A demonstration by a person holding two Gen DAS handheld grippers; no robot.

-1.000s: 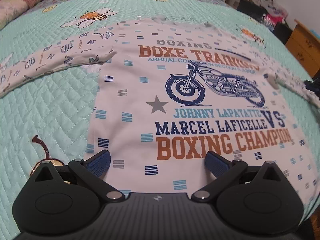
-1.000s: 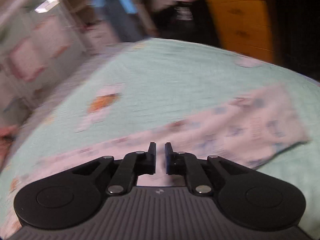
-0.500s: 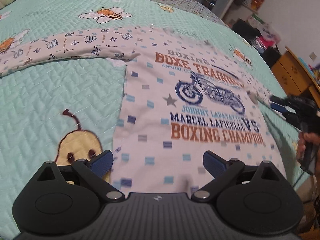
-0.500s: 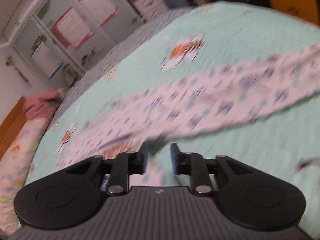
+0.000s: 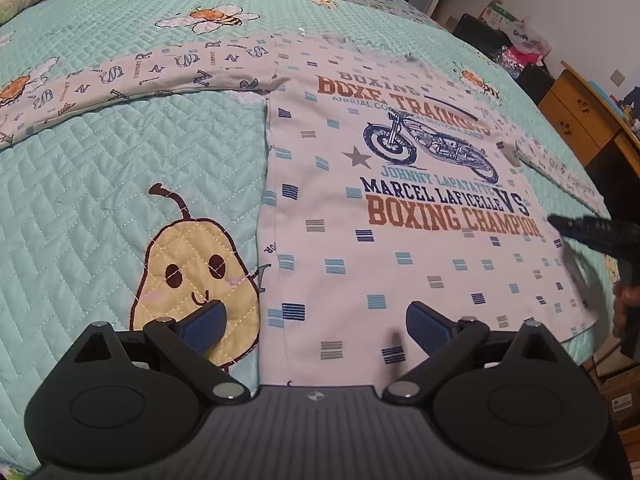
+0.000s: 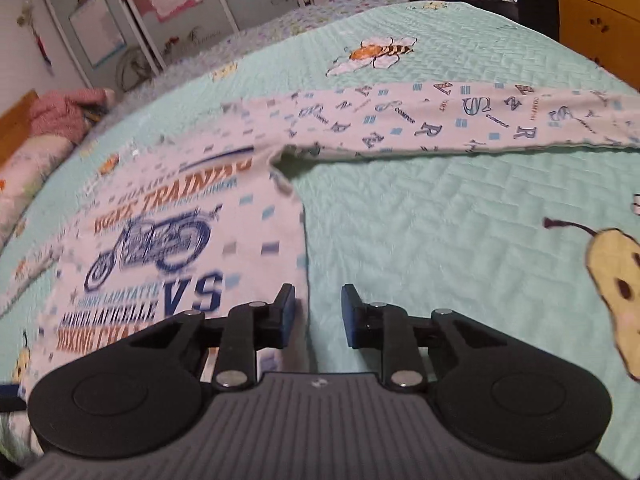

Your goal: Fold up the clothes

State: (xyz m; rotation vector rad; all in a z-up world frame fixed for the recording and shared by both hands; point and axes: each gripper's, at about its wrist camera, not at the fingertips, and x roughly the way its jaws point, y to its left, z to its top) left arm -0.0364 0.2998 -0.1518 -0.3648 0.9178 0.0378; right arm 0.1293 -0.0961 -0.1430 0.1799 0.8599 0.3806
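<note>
A white long-sleeved shirt point(image 5: 400, 208) with a motorcycle print and "BOXING CHAMPION" lettering lies flat, face up, on the bed. Its left sleeve point(image 5: 132, 76) stretches out to the side. My left gripper point(image 5: 316, 322) is wide open and empty above the shirt's lower left corner. My right gripper point(image 6: 316, 312) is partly open and empty, just above the shirt's right side edge point(image 6: 302, 240). It also shows dark and blurred at the right of the left wrist view point(image 5: 592, 232). The shirt's right sleeve point(image 6: 460, 120) lies stretched across the quilt.
The bed has a mint quilted cover point(image 5: 100, 184) with a pear figure point(image 5: 196, 272) and bees point(image 5: 212, 18). A wooden dresser point(image 5: 580, 116) stands past the bed's right edge. A pink blanket point(image 6: 60, 114) and cabinets point(image 6: 140, 8) lie beyond the far side.
My left gripper has shifted left toward the shirt's lower left corner. My right gripper has swung round to the shirt's right edge and opened wider.
</note>
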